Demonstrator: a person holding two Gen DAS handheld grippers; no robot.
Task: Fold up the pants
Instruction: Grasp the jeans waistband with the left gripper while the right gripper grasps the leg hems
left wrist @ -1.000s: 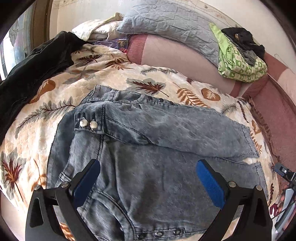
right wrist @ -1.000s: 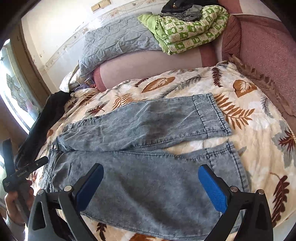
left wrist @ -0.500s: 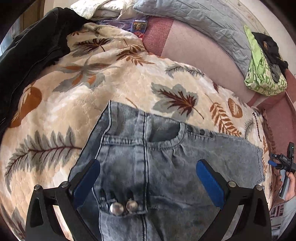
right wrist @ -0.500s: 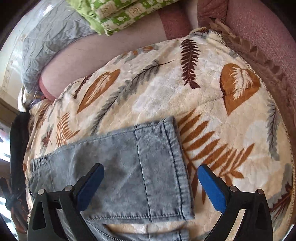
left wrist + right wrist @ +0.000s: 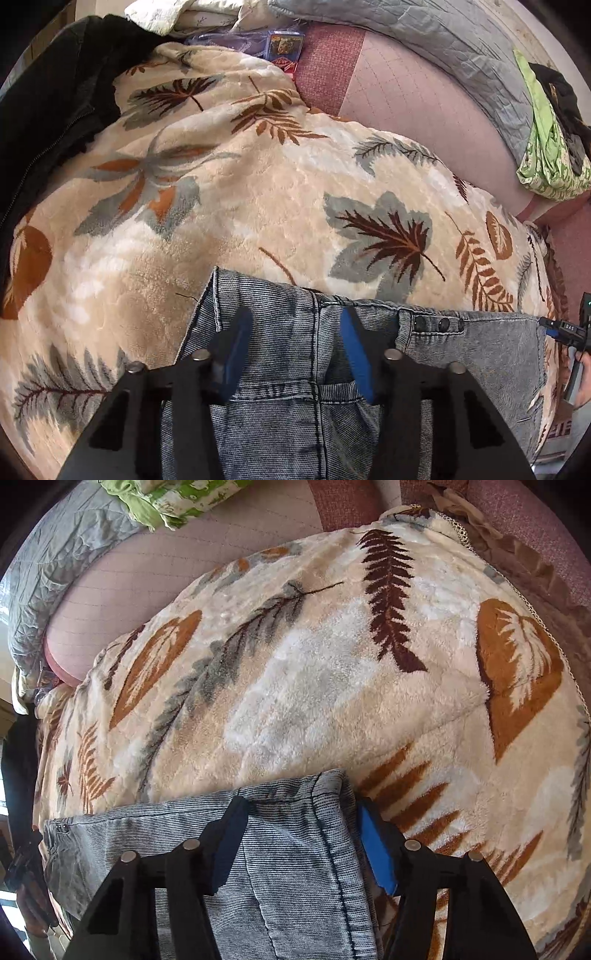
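A cream blanket (image 5: 229, 206) printed with brown and grey leaves covers a couch; a pink backrest (image 5: 417, 110) with a grey quilt (image 5: 424, 37) on top runs along the far side, a black jacket (image 5: 48, 110) lies at the far left, and a green cloth (image 5: 173, 498) is bundled on the backrest.

The jeans (image 5: 280, 369) lie spread across the near part of the blanket, waist to the left and leg hems to the right. The left gripper (image 5: 291, 354) is down on the waistband at its far edge, its blue pads narrowed with a strip of denim between them; whether the pads already pinch the cloth cannot be told. The right gripper (image 5: 299, 842) straddles the hem of the far leg (image 5: 295, 812), one pad on the denim and the other just past the hem's edge, also narrowed; a firm grip cannot be confirmed there either.

This looks like the start of the first fold: both claws taking the far long edge. Next, both need to close fully on the denim, lift together and carry that edge toward the near side, keeping waist and hem level so the far leg lands squarely on the near one.
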